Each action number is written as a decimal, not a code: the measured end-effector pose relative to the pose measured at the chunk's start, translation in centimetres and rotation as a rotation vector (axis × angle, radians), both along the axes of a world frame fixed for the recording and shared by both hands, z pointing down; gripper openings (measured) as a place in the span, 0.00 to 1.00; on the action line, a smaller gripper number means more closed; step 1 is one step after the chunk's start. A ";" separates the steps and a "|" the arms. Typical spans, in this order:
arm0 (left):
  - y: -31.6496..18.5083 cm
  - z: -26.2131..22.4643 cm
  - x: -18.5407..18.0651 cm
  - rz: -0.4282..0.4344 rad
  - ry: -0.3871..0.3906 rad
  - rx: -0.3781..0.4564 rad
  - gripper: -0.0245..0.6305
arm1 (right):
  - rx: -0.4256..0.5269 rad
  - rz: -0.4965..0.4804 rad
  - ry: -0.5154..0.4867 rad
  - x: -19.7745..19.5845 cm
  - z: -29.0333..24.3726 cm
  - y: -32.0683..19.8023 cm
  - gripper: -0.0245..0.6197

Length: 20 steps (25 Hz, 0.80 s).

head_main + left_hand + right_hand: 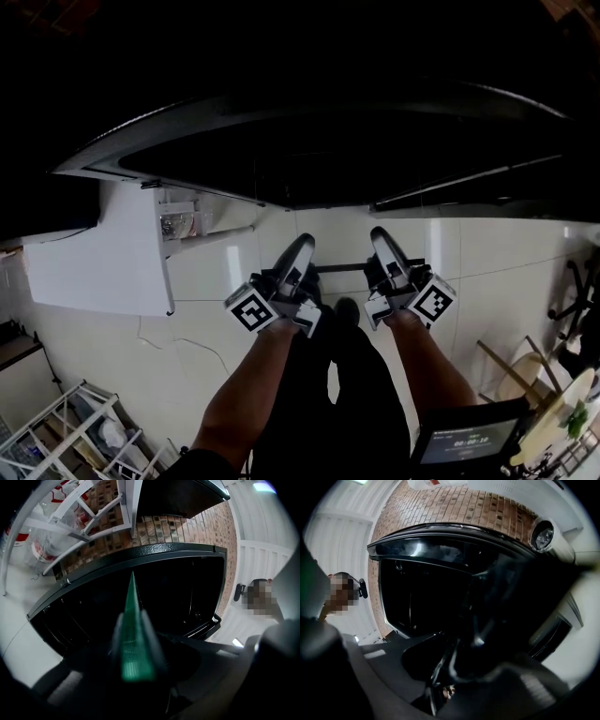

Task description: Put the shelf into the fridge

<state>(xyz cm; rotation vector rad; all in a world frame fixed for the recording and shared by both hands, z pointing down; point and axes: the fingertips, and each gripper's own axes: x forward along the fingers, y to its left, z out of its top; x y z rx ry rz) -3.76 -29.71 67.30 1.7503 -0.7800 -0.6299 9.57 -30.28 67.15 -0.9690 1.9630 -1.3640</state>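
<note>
The left gripper (302,248) has its two fingers closed tightly on the green edge of the thin glass shelf (133,639). The right gripper (382,242) is clamped on the shelf's dark rim. The shelf is held between them, just before the open black fridge (328,159).

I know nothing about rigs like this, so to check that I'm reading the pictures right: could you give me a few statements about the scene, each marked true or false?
1. The left gripper is clamped on the thin, green-edged shelf. True.
2. The shelf lies inside the fridge. False: the left one and the right gripper hold it in front of the fridge.
3. A brick wall stands behind the fridge. True.
4. The floor is dark wood. False: it is white tile.
</note>
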 end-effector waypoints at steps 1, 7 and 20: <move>-0.1 0.2 0.0 0.002 0.004 -0.005 0.10 | 0.001 0.004 -0.002 0.0 0.1 -0.2 0.12; -1.7 1.0 -0.1 -0.017 0.029 -0.029 0.09 | -0.014 0.005 0.018 0.0 1.0 -1.7 0.12; -6.6 2.0 -1.1 -0.209 0.125 -0.126 0.07 | -0.042 0.084 0.011 -0.5 1.6 -5.4 0.14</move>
